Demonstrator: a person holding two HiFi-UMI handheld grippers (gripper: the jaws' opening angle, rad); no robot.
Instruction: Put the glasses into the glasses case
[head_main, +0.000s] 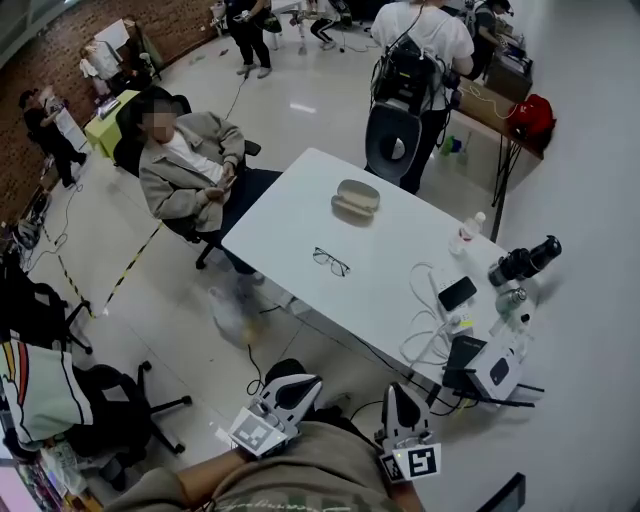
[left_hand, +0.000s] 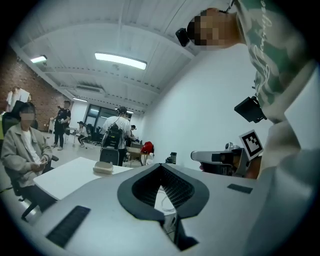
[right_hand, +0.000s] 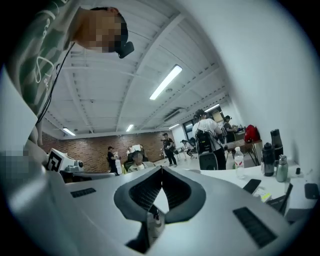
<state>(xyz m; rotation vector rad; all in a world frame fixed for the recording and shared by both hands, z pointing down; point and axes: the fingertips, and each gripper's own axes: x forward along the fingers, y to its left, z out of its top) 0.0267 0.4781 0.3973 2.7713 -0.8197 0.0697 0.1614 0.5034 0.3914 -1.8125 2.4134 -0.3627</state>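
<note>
This is an open-plan office or lab workspace. A white table (head_main: 400, 250) stands on a glossy pale floor, with a rolling office chair (head_main: 120, 410) to its left and a seated person (head_main: 185, 165) beside it. Past the table's far end, a person with a backpack (head_main: 420, 50) stands at a desk. A brick wall (head_main: 60, 30) runs far left of the table. Strip lights (left_hand: 120, 60) hang above. A camera (head_main: 525, 260), a phone (head_main: 457, 293) and cables (head_main: 425, 345) clutter the table's right edge.

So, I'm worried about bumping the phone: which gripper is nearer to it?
Right. The right gripper is off the near edge of the table, just short of the phone; the left gripper is farther left, also off it.
</note>
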